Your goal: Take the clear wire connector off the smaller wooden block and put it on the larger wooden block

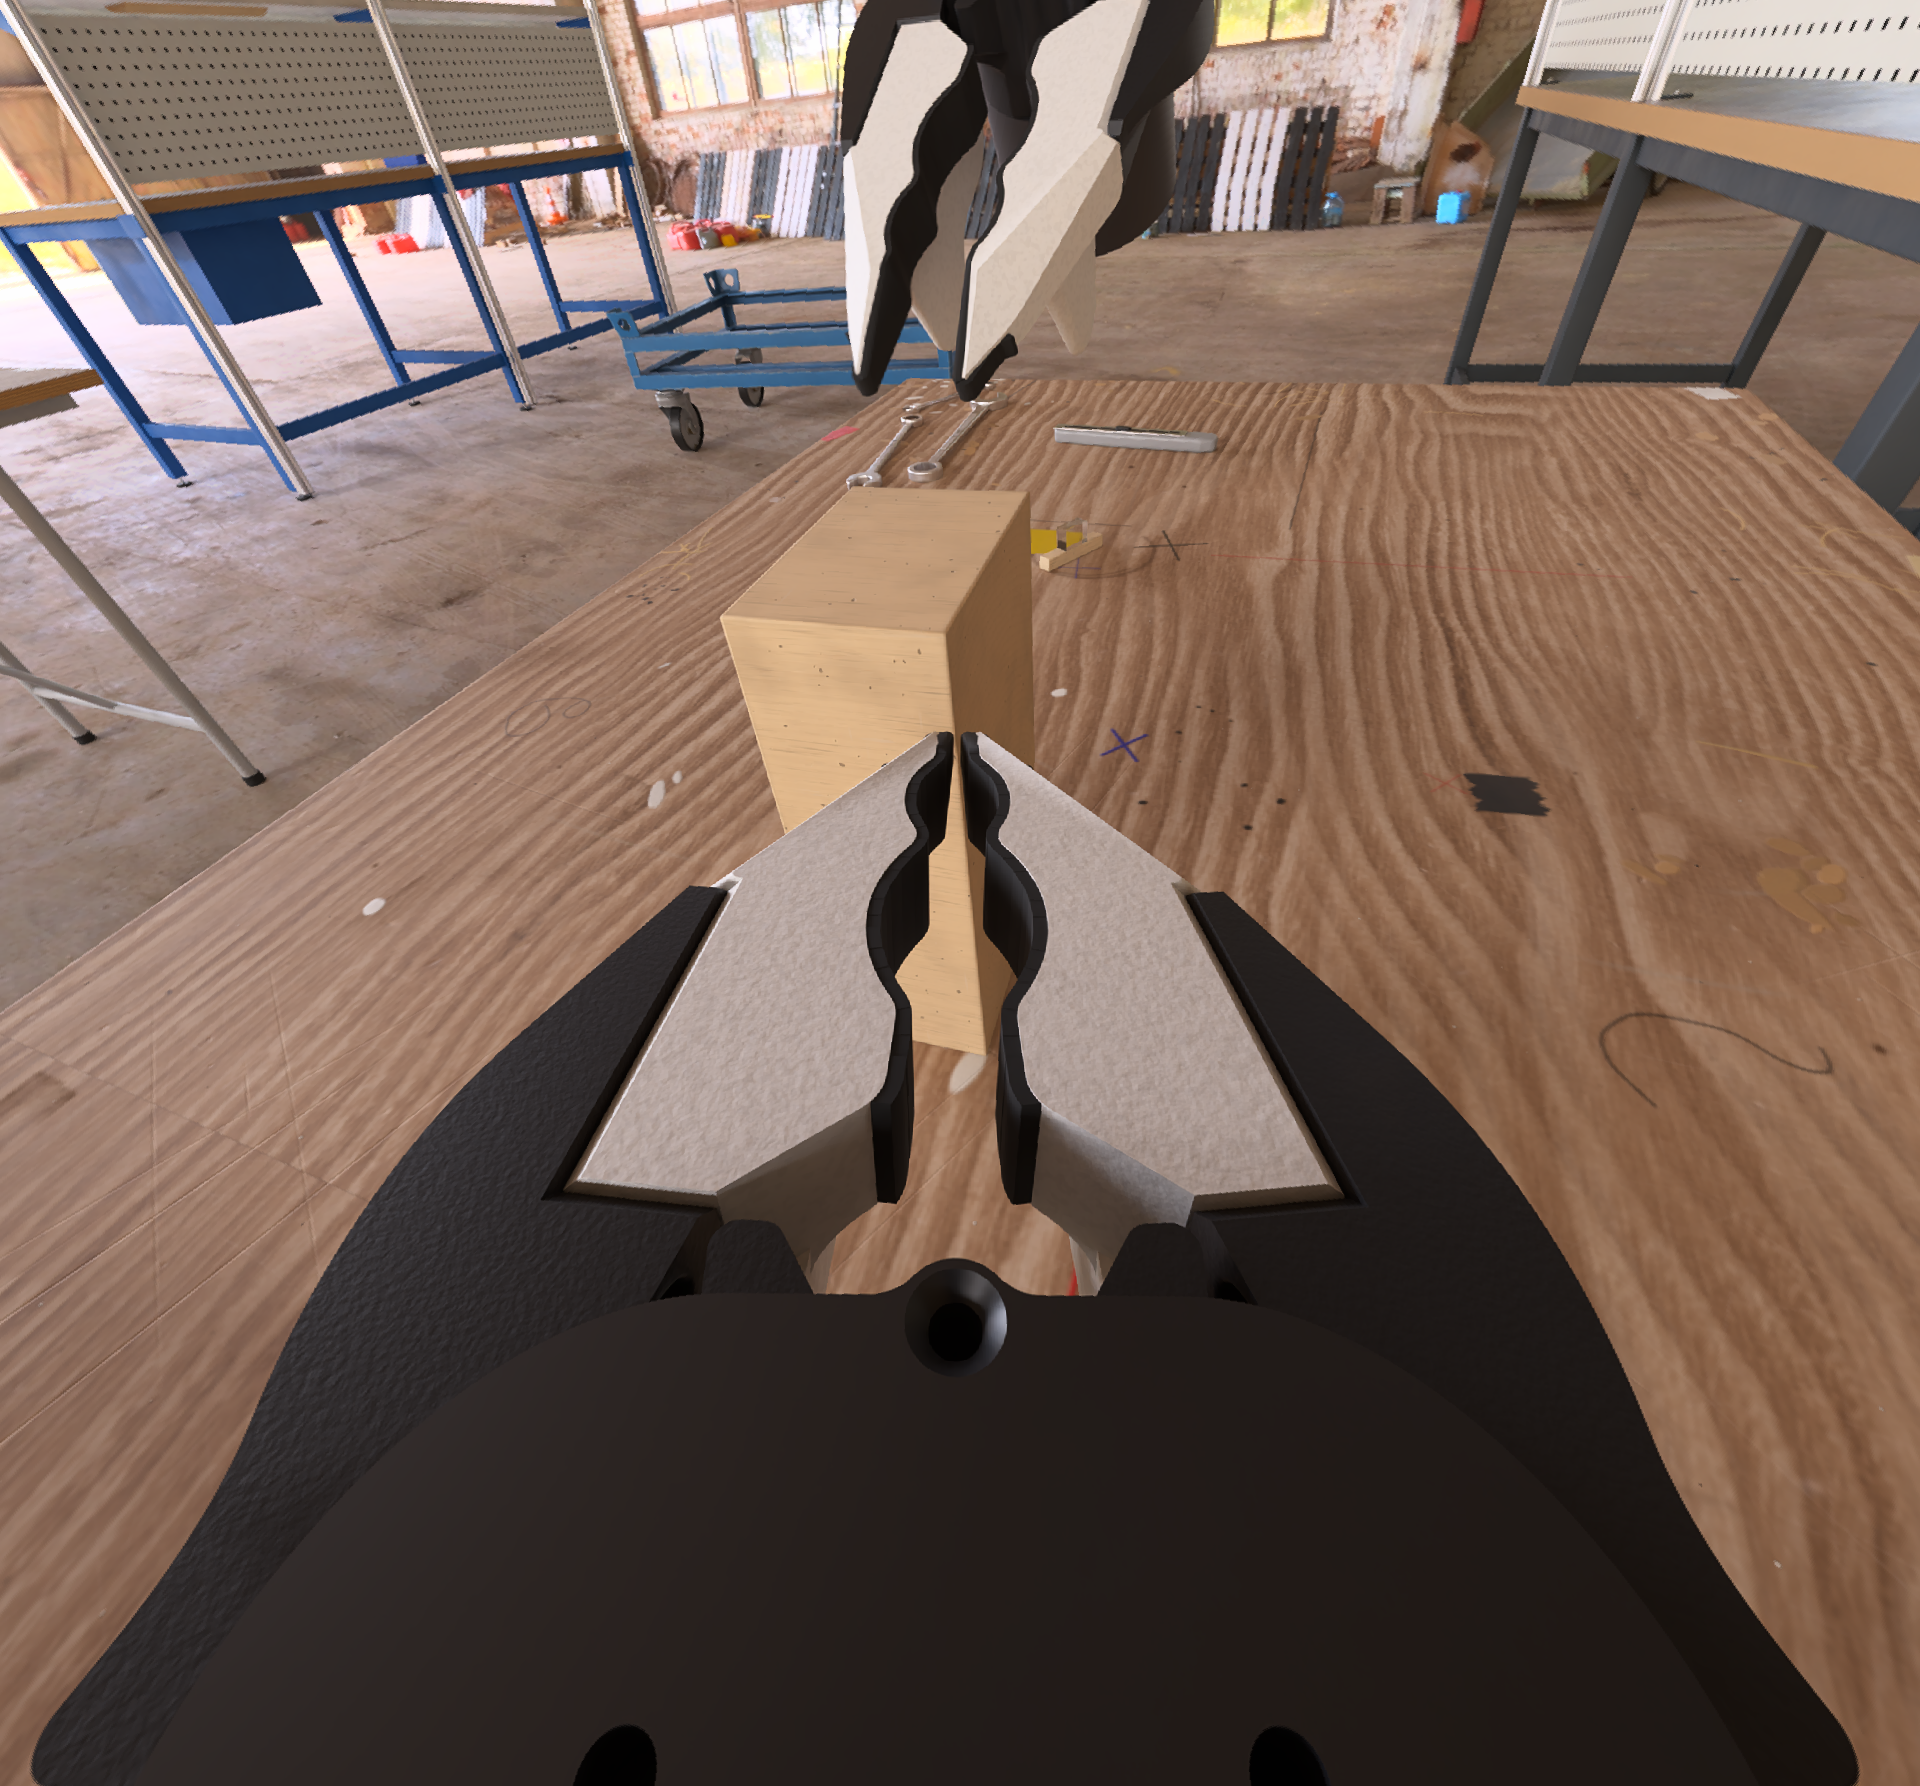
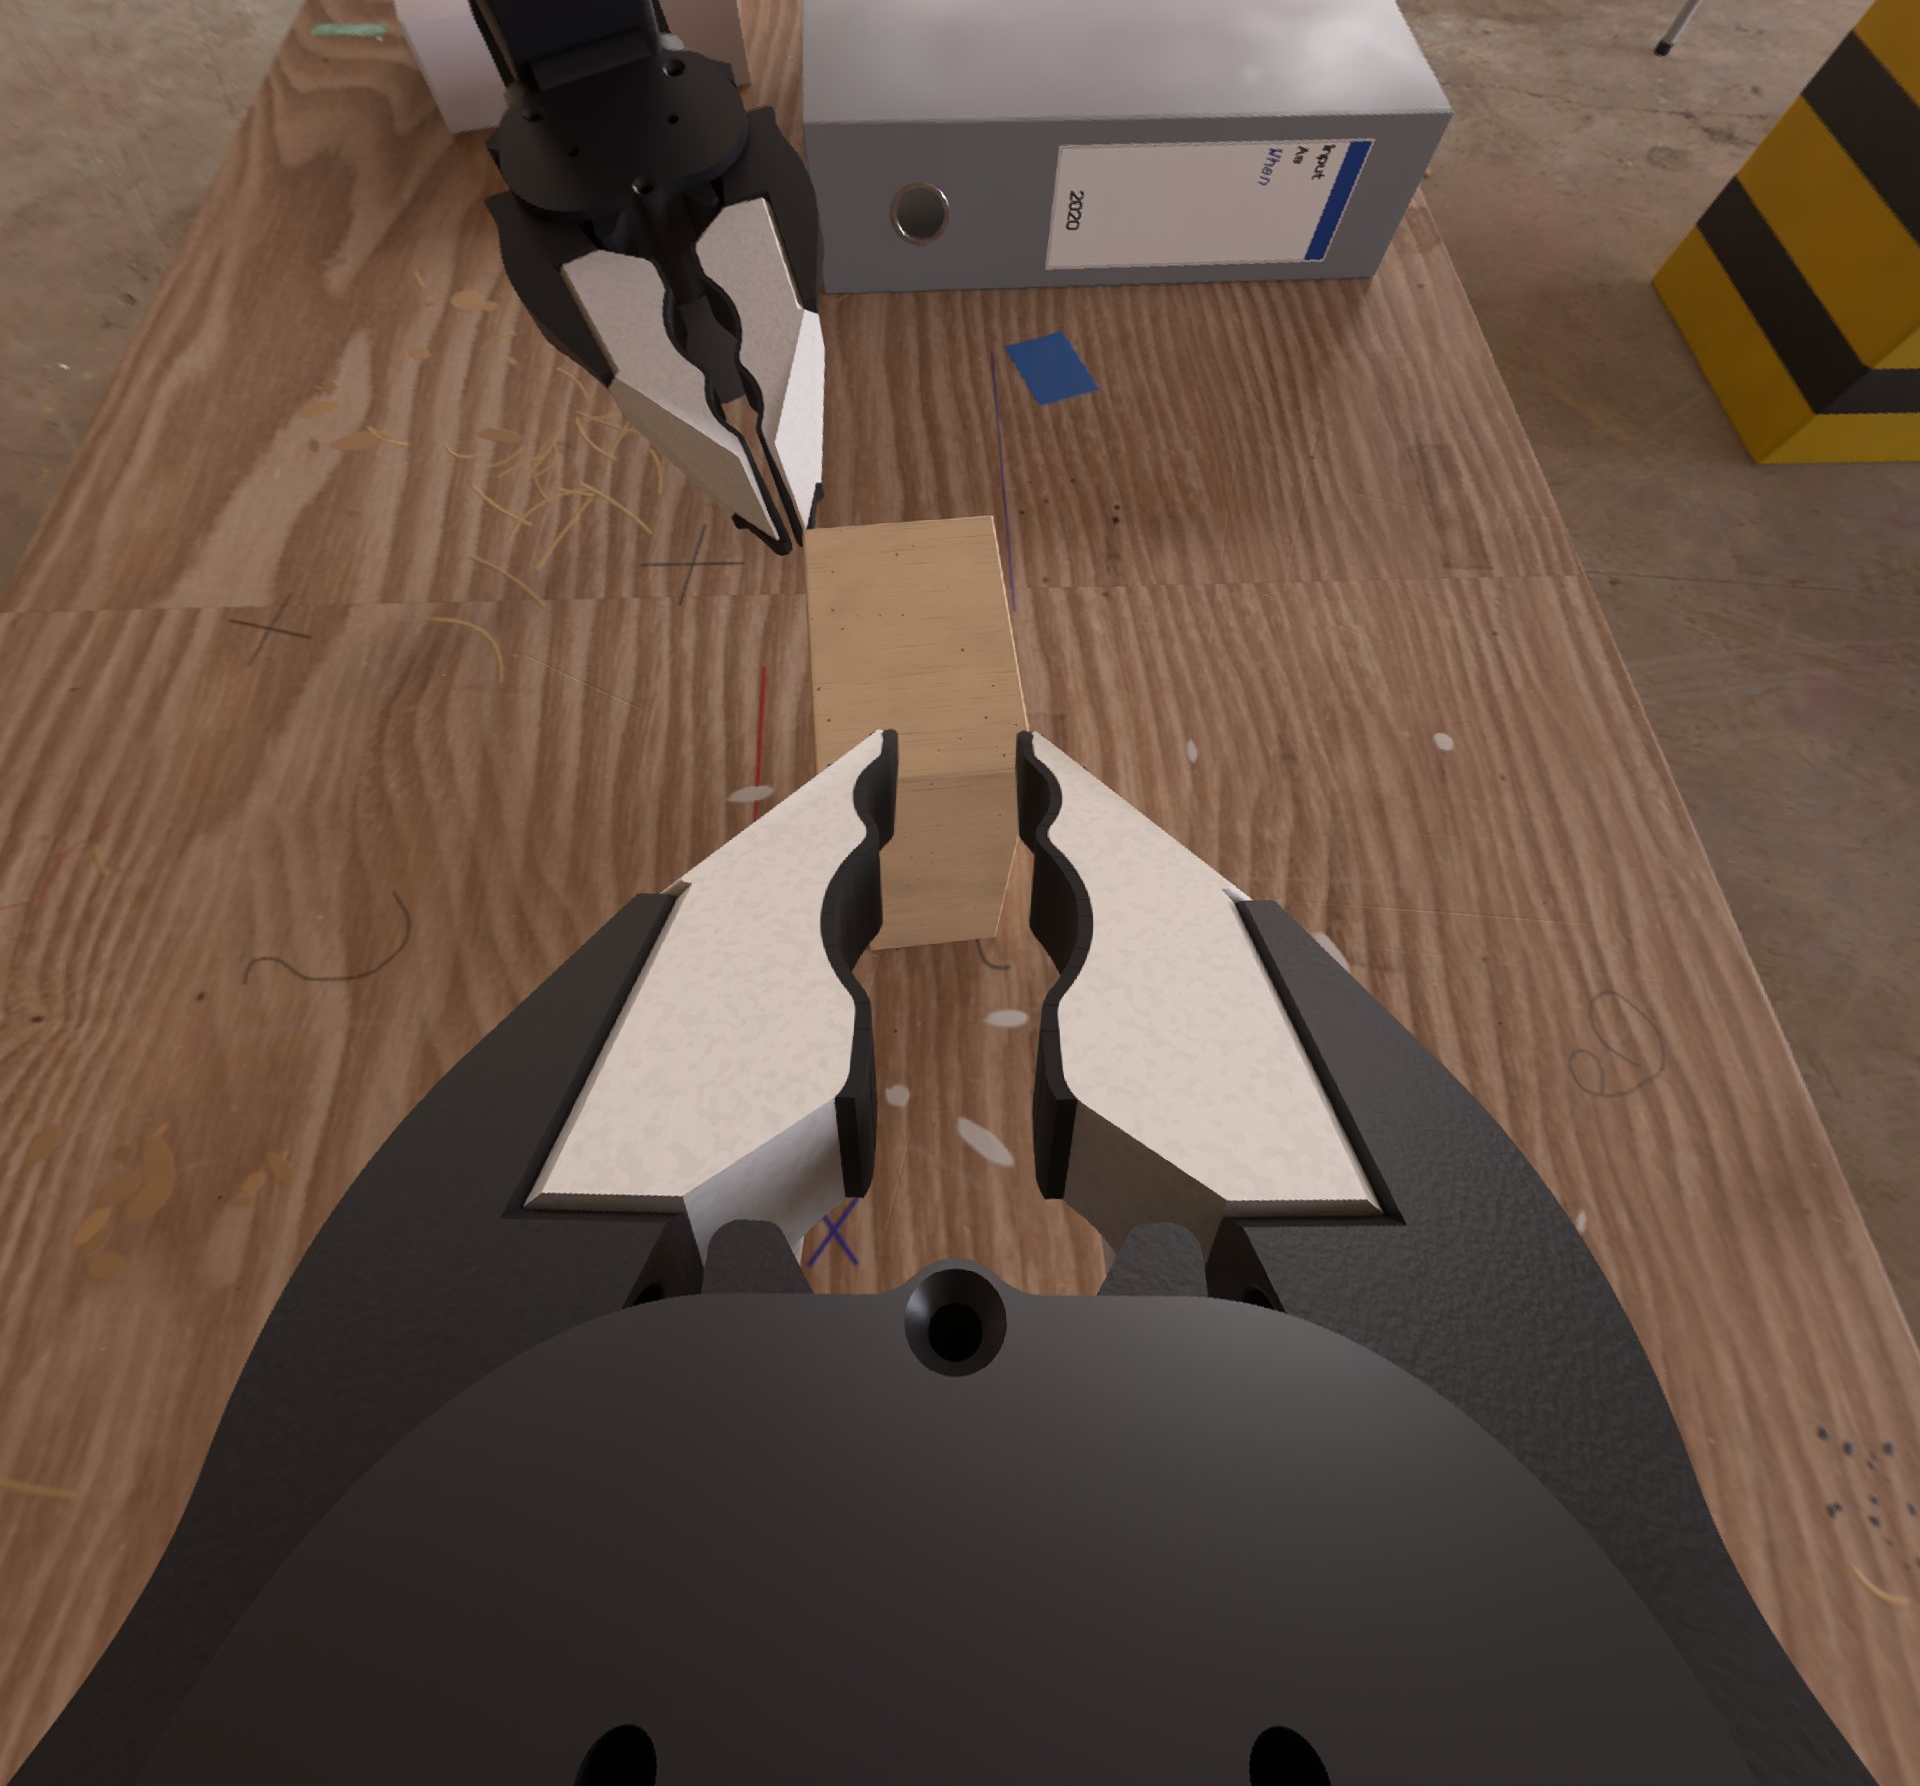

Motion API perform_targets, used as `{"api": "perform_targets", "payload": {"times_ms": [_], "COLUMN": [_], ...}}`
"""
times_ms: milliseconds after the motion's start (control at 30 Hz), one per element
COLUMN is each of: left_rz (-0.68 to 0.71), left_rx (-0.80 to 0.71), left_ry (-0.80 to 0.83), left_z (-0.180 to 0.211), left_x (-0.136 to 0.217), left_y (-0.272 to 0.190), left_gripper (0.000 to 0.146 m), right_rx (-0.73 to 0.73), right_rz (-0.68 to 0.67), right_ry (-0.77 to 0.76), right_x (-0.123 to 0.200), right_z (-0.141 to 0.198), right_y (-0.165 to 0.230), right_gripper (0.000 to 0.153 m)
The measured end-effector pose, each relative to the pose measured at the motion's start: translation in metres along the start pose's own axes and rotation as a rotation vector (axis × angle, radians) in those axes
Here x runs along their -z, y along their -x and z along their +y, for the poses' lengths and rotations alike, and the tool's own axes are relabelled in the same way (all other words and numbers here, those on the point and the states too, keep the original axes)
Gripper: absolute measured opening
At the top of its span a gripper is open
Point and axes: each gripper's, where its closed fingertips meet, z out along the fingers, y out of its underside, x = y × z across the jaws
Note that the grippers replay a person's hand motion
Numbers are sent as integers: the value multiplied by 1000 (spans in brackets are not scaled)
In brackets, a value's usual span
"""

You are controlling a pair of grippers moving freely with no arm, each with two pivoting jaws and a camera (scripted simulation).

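Observation:
The larger wooden block (image 1: 883, 635) stands upright on the table just ahead of my left gripper (image 1: 956, 744), which is shut and empty. Behind the block's right side, a small clear and yellow wire connector (image 1: 1051, 539) sits on the smaller, flat wooden block (image 1: 1081, 555). My right gripper (image 1: 923, 382) hangs open above the table's far end. In the right wrist view the right gripper (image 2: 954, 744) is open and empty over the near end of the larger block (image 2: 909, 624). The left gripper (image 2: 779, 531) is shut at the block's far left corner. The connector is hidden in this view.
Two wrenches (image 1: 925, 437) and a grey metal tool (image 1: 1132, 437) lie near the table's far end. A grey binder (image 2: 1122, 74) and a white box (image 2: 436, 22) stand behind the left gripper. A yellow and black post (image 2: 1818, 282) stands off the table.

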Motion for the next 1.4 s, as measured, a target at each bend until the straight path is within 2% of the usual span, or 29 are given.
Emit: {"api": "perform_targets", "payload": {"times_ms": [133,200,267,333,467,533,667,800,933,1067,1333,1400], "left_rz": [-6,-14,-12,-4,2,-3,-10,-9,-8,-9,-6,-7], "left_rx": [4,4,3,2,5,9,16,21,23,21,19,19], "left_ry": [0,1,2,2,2,-1,-3,3,17,20,20,20], "left_z": [1,1,1,1,1,2,3,5,8,9,8,8], "left_x": [1,3,2,1,-1,0,1,0,-2,-2,-2,-2], "left_y": [1,2,2,1,0,1,3,4,4,4,3,3], "left_gripper": [1,1,1,1,1,1,1,2,2,2,2,2], "right_rx": [-11,-36,-92,-158,-363,-423,-411,-391,-356,-360,-390,-379], "right_rz": [15,36,106,208,270,270,234,210,219,241,232,246], "right_ry": [38,78,179,293,410,423,442,463,539,555,569,578], "right_x": [4,9,19,34,72,90,119,131,129,132,138,140], "right_z": [10,28,66,113,190,213,247,267,282,285,289,291], "right_y": [-4,-10,-30,-52,-71,-67,-51,-40,-38,-42,-37,-38], "right_gripper": [19,25,36,40,50,55,57,54,38,27,23,15]}}
